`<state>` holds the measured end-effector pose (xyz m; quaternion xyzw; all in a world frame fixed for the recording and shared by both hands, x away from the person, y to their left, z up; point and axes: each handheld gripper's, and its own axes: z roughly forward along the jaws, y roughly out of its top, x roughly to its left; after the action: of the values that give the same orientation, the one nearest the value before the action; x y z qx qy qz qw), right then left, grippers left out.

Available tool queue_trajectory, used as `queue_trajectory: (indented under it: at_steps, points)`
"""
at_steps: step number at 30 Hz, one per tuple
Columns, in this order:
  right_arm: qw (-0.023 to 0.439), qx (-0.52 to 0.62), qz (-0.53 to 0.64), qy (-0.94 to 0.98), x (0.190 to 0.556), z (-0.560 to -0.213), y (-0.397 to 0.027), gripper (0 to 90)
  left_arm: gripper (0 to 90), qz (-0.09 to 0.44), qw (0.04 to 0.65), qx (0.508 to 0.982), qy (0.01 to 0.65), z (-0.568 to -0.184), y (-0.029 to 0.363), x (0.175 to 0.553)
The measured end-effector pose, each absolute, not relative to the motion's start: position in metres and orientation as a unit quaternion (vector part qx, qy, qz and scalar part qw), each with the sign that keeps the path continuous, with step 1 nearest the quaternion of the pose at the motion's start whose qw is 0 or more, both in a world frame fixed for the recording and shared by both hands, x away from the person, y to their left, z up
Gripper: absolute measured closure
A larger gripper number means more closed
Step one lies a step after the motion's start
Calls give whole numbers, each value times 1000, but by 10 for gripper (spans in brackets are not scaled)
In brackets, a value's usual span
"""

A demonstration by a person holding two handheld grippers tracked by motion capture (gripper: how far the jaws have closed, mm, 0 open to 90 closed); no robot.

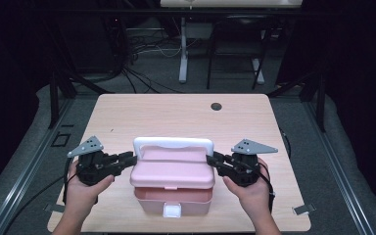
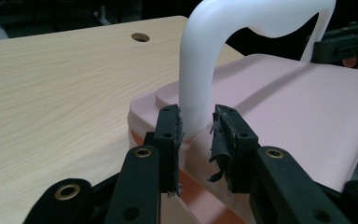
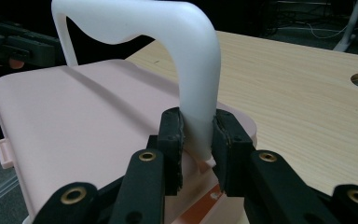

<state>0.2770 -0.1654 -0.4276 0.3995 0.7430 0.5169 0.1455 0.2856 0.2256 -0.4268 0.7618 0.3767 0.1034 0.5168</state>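
At the near edge of the table [image 1: 127, 112], about 6 o'clock, sits a pink box [image 1: 172, 182] with a white handle [image 1: 173, 143] raised upright. The right gripper [image 3: 196, 135] clamps the handle's leg at 3 o'clock. The left gripper [image 2: 196, 128] brackets the 9 o'clock leg, jaws slack, one pad apart from it. Likely step: letting go; next, the left should back away cleanly

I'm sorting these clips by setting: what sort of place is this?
Probably a lab or recording studio, not a home: a bare wooden table ringed by dark drapes, loose cables on the floor, and metal framing around it.
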Motion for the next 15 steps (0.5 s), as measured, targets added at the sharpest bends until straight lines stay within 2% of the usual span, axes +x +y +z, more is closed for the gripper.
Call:
queue_trajectory:
  at_steps: [15]
  points:
    - [149, 400, 516, 743, 276, -427, -165, 741, 712, 112, 496, 773, 380, -443, 244, 262]
